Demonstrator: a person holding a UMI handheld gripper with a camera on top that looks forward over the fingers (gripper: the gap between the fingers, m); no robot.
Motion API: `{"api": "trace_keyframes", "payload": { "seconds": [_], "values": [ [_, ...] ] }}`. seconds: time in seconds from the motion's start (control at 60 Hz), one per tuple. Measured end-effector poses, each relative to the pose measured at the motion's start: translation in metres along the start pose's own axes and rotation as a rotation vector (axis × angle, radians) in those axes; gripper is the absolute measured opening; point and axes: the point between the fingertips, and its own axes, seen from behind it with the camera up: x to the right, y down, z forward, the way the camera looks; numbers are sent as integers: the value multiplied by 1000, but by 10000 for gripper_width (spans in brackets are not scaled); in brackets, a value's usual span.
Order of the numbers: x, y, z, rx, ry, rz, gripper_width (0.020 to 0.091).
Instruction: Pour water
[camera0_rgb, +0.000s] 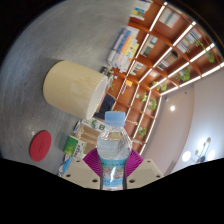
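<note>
Gripper view shows the jaws closed on a clear water bottle (113, 150), pink pads (93, 160) pressing its sides, neck open and tilted forward toward the cream cup (72, 87) standing on the grey desk (40, 45) just beyond it. Judging from the tilt, the mouth looks short of the cup's rim, so water could spill onto the desk if pouring starts too early; a soft bottle squeezed hard might also gush. A red cap (40, 145) lies on the desk near the cup, apart from it. Shelves (170, 50) stand beyond; nothing blocks the way
</note>
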Motion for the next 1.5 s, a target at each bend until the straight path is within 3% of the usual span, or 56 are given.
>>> {"api": "trace_keyframes", "payload": {
  "seconds": [0.167,0.333,0.35,0.417,0.467,0.483,0.817,0.833,1.05,1.233,1.35,1.5],
  "values": [
    [-9,26,-5,-40,-101,552,254],
    [-7,37,-13,11,-162,1348,256],
    [-16,21,-6,3,-165,1421,255],
    [-23,40,-12,15,-231,1678,255],
    [-32,20,-9,10,-257,1823,255],
    [-38,34,-9,15,-274,1855,255],
    [-93,9,-8,-10,-399,1999,254],
    [-98,7,-8,-15,-411,2002,310],
    [-97,8,-12,3,-379,1996,298],
    [-98,8,-15,-11,-373,1986,478],
    [-103,4,-26,-32,-403,1987,676],
    [-100,19,-55,-61,-358,1965,755]
  ]
}}
